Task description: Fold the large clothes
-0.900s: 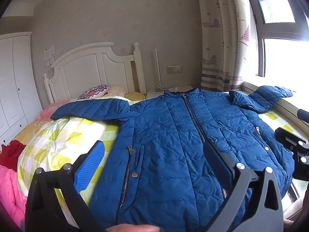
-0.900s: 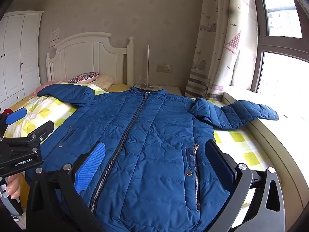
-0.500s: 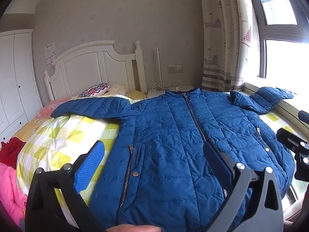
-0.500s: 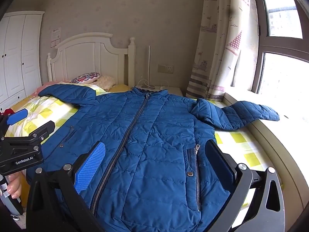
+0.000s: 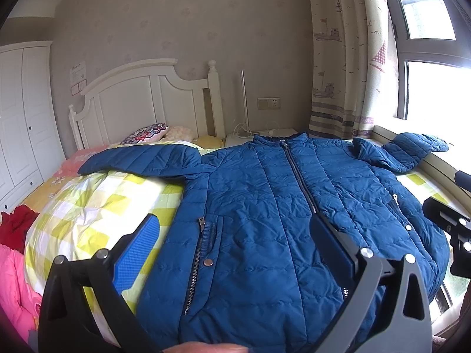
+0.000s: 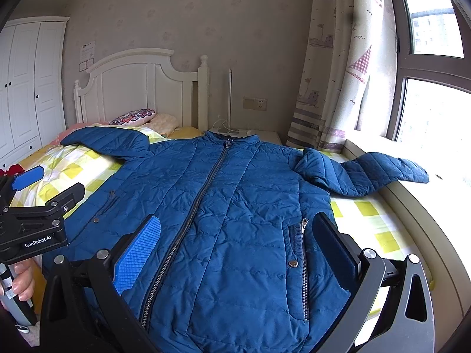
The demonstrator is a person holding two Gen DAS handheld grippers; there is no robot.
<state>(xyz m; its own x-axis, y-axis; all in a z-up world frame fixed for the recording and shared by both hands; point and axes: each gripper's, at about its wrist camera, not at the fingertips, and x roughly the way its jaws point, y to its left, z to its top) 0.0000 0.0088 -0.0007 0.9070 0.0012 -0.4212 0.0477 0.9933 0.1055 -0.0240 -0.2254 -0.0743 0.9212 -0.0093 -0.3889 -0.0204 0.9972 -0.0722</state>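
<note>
A blue quilted jacket (image 6: 235, 220) lies zipped and face up on the bed (image 6: 368, 220), just ahead of and below both claws, sleeves spread to either side so folding can begin. The left claw (image 5: 235, 250) and the right claw (image 6: 235, 250) hover over its hem, both released wide and holding nothing.

It was a home bedroom: white headboard (image 5: 141, 94), checked bedding (image 5: 97, 203), wardrobe (image 5: 23, 111), and patterned curtains (image 5: 338, 58) by the window (image 6: 435, 58).
</note>
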